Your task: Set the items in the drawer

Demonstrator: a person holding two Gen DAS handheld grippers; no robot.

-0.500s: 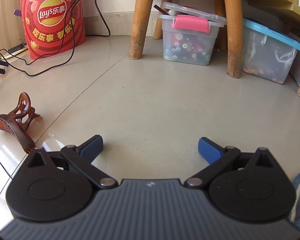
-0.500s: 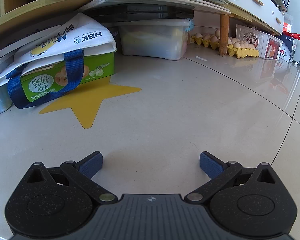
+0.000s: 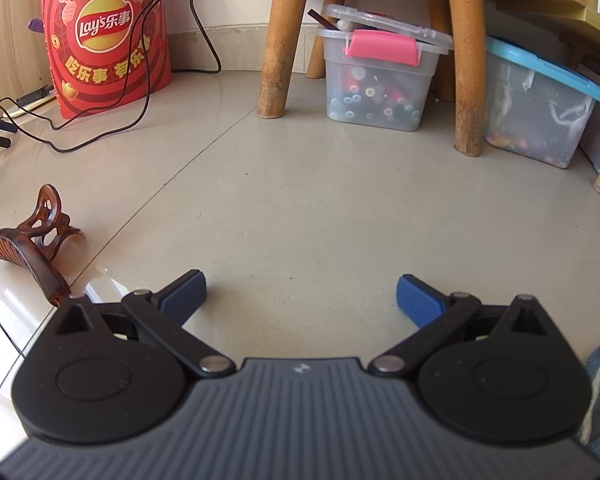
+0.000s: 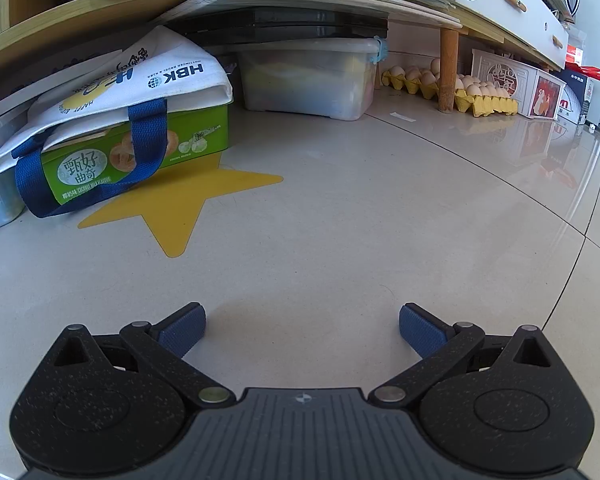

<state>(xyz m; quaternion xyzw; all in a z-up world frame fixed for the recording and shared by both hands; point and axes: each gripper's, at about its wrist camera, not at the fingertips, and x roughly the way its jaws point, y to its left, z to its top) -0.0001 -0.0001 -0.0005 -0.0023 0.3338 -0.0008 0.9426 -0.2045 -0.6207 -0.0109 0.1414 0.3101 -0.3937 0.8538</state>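
Observation:
A brown hair claw clip (image 3: 32, 246) lies on the tiled floor at the left of the left wrist view, just left of my left gripper (image 3: 302, 294). The left gripper is open and empty, low over the floor. My right gripper (image 4: 302, 322) is open and empty too, low over bare floor, with a yellow star sticker (image 4: 180, 204) ahead of it to the left. No drawer shows in either view.
Ahead of the left gripper: a red Lay's box (image 3: 104, 32), black cables (image 3: 100, 136), wooden stool legs (image 3: 278, 40), clear storage bins (image 3: 376, 80). Ahead of the right: a white HBK tote over a green tin (image 4: 112, 140), a clear bin (image 4: 308, 80), egg trays (image 4: 480, 96).

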